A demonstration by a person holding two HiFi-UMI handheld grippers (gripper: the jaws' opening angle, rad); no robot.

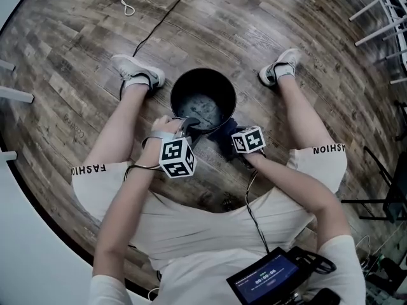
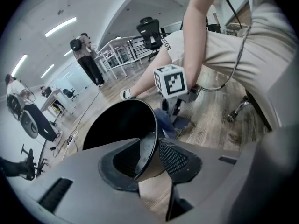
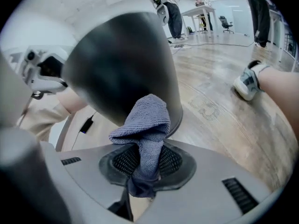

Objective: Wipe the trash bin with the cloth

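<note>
Head view: a person sits on a wood floor point(image 1: 76, 37) with legs spread, and a dark bin point(image 1: 180, 84) stands upright between the feet. The left gripper point(image 1: 187, 124) reaches the bin's near rim. The right gripper point(image 1: 230, 146) holds a dark blue cloth point(image 1: 221, 132) against the near outer wall.

Left gripper view: the jaws stand apart astride the rim, one inside the bin point(image 2: 152, 125) and one outside. The wall lies against the outer jaw, and a gap shows at the inner one.

Right gripper view: the jaws are closed on the bunched cloth point(image 3: 147, 125), which presses on the bin's outside point(image 3: 121, 64).
</note>
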